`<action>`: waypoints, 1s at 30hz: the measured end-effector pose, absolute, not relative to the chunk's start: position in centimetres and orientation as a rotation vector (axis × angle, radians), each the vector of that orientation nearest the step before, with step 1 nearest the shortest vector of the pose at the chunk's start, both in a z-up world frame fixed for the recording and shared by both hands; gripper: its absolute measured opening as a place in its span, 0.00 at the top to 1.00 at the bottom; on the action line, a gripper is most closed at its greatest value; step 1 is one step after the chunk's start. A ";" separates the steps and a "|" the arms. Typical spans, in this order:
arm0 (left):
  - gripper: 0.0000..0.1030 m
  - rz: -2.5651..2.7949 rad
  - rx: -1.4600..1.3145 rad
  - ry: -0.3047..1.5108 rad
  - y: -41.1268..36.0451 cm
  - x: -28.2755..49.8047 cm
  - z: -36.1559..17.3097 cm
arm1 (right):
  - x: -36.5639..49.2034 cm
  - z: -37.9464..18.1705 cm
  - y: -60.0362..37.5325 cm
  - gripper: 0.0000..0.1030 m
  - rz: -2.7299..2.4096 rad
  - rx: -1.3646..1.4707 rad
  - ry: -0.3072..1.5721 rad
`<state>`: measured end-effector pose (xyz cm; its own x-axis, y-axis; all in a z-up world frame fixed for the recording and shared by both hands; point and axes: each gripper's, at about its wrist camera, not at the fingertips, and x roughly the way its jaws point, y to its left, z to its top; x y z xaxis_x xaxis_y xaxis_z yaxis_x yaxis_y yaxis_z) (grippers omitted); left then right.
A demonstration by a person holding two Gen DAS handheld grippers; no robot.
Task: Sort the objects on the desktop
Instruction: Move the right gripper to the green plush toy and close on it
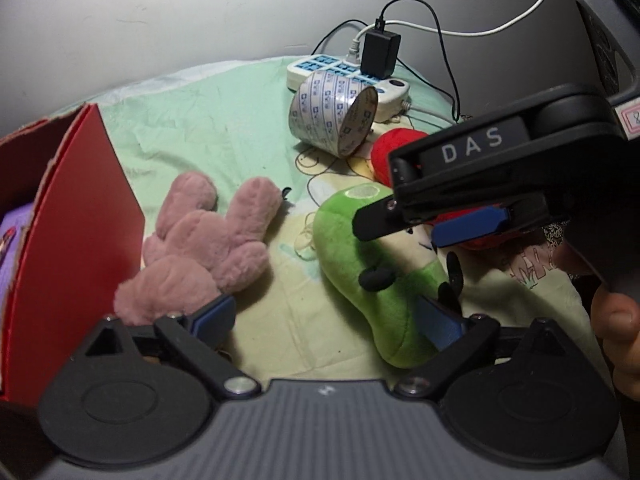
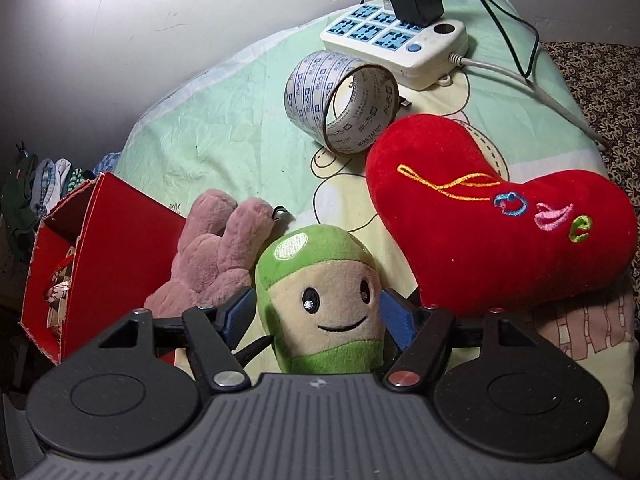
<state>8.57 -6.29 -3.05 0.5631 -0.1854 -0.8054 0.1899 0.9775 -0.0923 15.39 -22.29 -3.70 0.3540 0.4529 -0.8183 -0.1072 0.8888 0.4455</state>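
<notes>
1. The right tool point(image 2: 316, 316) straddles the green doll point(image 2: 320, 300) on the bed point(image 2: 224, 136), fingers wide, not gripping.
2. The left tool point(image 1: 332, 320) hovers wide, empty.
3. Closing near the doll's head could squeeze it out; the red box point(image 2: 120, 248) waits left.

- Box point(image 2: 108, 256) at frame left, bunny point(image 2: 212, 248) just beside it.
- Doll point(image 2: 320, 300) lower centre, btwn bunny & heart point(image 2: 492, 236).
- Tape point(image 2: 340, 100) above; strip point(image 2: 396, 44) behind, top right.
</notes>
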 end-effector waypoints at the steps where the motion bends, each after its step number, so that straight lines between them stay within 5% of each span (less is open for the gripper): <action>1: 0.06 -0.223 0.001 0.955 -6.5 8.8 -3.3 | 15.6 -4.2 -22.3 0.31 0.376 0.344 1.165; 15: 0.04 -0.307 -0.100 0.995 -7.5 10.8 -4.8 | 16.0 -5.8 -22.8 0.22 0.460 0.324 1.138; 20: 0.12 -0.351 -0.121 0.986 -7.9 10.8 -4.8 | 15.5 -6.1 -22.7 0.25 0.456 0.293 1.109; 25: 0.38 -0.411 -0.131 0.995 -9.0 10.3 -3.9 | 14.8 -6.0 -23.6 0.29 0.454 0.346 1.101; 29: 0.36 -0.439 -0.120 0.994 -8.9 9.3 -3.7 | 13.9 -6.1 -24.4 0.30 0.443 0.403 1.103; 30: 0.28 -0.450 -0.117 0.984 -8.7 8.8 -3.6 | 13.7 -6.1 -24.6 0.30 0.440 0.417 1.104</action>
<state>8.79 -8.69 -3.59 0.4705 -0.4183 -0.7770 0.3146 0.9021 -0.2952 13.68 -24.59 -6.08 0.3826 0.5341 -0.7539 -0.1311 0.8391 0.5279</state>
